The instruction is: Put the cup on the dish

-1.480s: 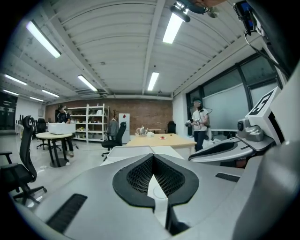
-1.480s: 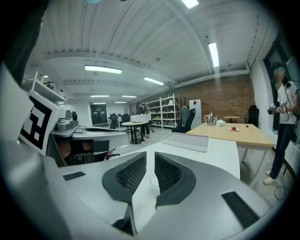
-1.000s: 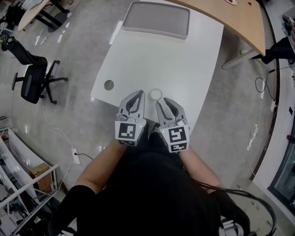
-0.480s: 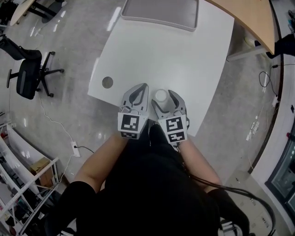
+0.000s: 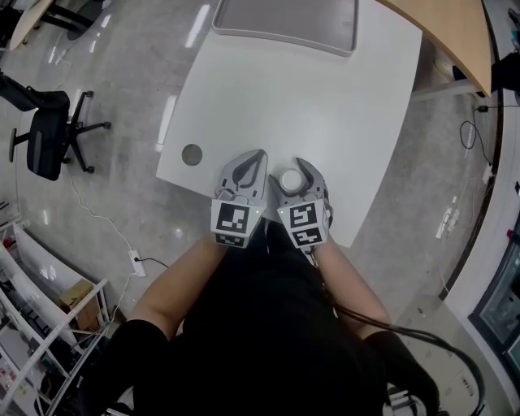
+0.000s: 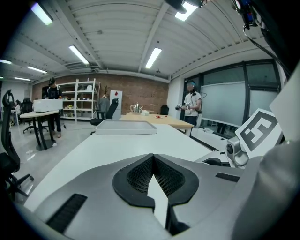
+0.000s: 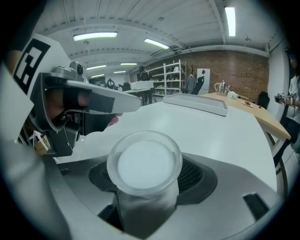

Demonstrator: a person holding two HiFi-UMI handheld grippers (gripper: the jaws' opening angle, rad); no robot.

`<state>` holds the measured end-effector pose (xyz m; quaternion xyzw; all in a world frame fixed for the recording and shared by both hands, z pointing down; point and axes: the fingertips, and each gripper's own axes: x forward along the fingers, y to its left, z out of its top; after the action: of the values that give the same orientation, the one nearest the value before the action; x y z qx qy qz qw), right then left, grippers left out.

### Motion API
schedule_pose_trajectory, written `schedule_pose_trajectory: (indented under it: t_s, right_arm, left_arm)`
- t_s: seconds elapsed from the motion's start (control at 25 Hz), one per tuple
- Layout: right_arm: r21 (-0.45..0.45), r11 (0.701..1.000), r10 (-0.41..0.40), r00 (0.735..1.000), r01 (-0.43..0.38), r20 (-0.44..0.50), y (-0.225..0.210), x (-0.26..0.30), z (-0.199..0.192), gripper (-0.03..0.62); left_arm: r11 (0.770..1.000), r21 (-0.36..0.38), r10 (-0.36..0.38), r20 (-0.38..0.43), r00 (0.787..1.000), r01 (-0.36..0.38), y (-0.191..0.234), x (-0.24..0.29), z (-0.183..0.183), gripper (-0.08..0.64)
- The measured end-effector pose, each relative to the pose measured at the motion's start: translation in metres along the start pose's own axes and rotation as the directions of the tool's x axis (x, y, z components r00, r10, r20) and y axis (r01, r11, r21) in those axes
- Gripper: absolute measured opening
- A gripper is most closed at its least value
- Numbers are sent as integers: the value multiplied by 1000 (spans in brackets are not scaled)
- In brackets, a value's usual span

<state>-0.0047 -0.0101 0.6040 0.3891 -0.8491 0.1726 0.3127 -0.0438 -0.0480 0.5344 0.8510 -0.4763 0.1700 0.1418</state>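
Seen from above, a person in black stands at the near edge of a white counter (image 5: 325, 106), holding a gripper in each hand. Closest to the person, each gripper carries one of two marker cubes (image 5: 236, 219) printed with black-and-white squares; these are patterns, not words.

Just beyond the cubes, a small translucent cup (image 7: 144, 164) with a white inside stands upright near the counter's near edge. The right gripper (image 5: 286, 169) has its jaws spread wide on either side of the cup. They have just been opening and a gap shows beside the cup, so it is unclenched and not gripping. Just left of the cup, the left gripper (image 5: 258, 156) has its jaws together with nothing in them. Further left of the cup is a small round hole (image 5: 192, 154) in the counter. Well beyond the cup, at the counter's far end, lies a flat gray tray (image 5: 284, 23), the only dish-like thing in view.

Progress, as a judgement: the task is at its start. The cup is on the counter, well apart from the tray. Left to do: close on the cup, carry it across, set it on the tray, let go.

No brand or label shows on the cup, tray or counter. A white poster (image 6: 115, 97) with a red mark, far past the tray, is too small to read.
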Motion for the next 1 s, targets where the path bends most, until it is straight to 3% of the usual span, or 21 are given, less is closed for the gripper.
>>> schedule_pose_trajectory:
  t_s: [0.2, 0.4, 0.64, 1.0]
  right_arm:
    - [-49, 998, -39, 999, 39, -2, 0, 7, 6, 256]
    - [40, 995, -94, 996, 93, 10, -17, -4, 22, 255]
    - [82, 983, -171, 984, 167, 49, -37, -40, 79, 255]
    - [75, 989, -140, 981, 131, 132, -39, -108, 166, 255]
  left_arm:
    - [999, 0, -50, -13, 999, 50, 11, 7, 1, 0]
    - [994, 2, -106, 4, 994, 106, 19, 11, 21, 0]
    - [985, 14, -175, 38, 984, 175, 24, 6, 61, 0]
    - [983, 34, -181, 131, 975, 178, 6, -10, 146, 0]
